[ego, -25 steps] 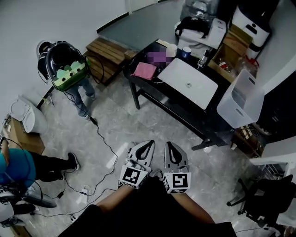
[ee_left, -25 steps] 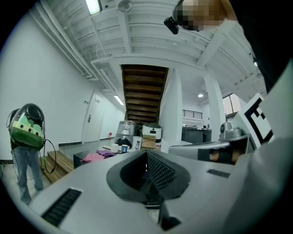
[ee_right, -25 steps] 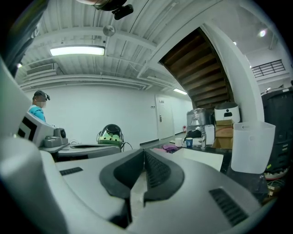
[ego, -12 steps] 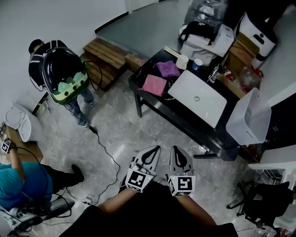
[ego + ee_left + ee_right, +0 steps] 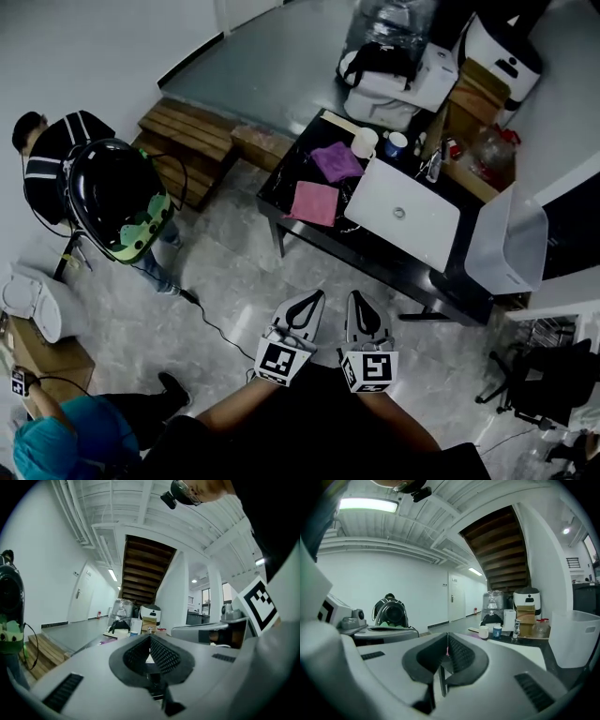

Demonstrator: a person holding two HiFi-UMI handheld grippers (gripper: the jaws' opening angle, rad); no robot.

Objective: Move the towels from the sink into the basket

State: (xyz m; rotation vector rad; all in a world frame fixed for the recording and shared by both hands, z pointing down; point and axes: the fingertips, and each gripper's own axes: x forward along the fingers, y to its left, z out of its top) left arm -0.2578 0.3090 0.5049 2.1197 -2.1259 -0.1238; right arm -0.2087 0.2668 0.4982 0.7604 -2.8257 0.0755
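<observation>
In the head view a white sink (image 5: 405,214) is set in a black table (image 5: 375,262); its basin looks bare. A pink towel (image 5: 315,202) and a purple towel (image 5: 336,160) lie on the tabletop left of the sink. A white basket (image 5: 506,246) stands at the table's right end. My left gripper (image 5: 310,297) and right gripper (image 5: 360,297) are side by side over the floor, short of the table, both shut and holding nothing. In the gripper views the left gripper (image 5: 150,637) and right gripper (image 5: 447,635) point level at the table, jaws together.
A person with a large black pack (image 5: 112,197) stands at the left by wooden steps (image 5: 187,141). A cable (image 5: 217,324) runs across the floor. Another person (image 5: 66,450) crouches bottom left. Cups (image 5: 365,142) sit behind the sink. An office chair (image 5: 539,389) is at the right.
Both grippers have moved together toward the table, still shut and empty. The table, sink and towels now sit closer to the middle of the view; the person with the pack has slid left.
</observation>
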